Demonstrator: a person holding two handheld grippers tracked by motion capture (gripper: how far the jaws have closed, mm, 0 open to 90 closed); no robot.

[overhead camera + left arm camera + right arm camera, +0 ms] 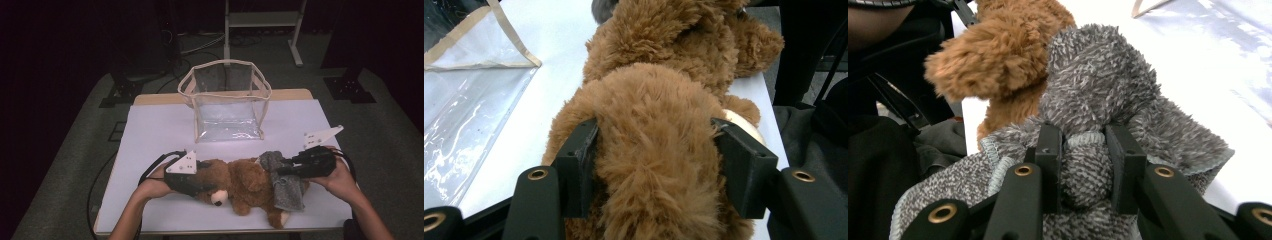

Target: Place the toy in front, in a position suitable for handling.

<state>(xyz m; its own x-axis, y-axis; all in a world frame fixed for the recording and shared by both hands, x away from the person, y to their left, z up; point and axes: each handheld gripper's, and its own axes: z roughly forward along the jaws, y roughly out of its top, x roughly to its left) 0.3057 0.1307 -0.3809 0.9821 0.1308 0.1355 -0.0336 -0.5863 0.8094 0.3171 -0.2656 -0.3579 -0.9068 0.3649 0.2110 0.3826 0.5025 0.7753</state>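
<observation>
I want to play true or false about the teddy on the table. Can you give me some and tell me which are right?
1. The left tongs squeeze the teddy bear. True.
2. The teddy bear sits inside the clear bag. False: it lies on the table in front of the bag.
3. The right tongs pinch the grey cloth. True.
4. The grey cloth lies far from the teddy bear. False: it is on the bear.
</observation>
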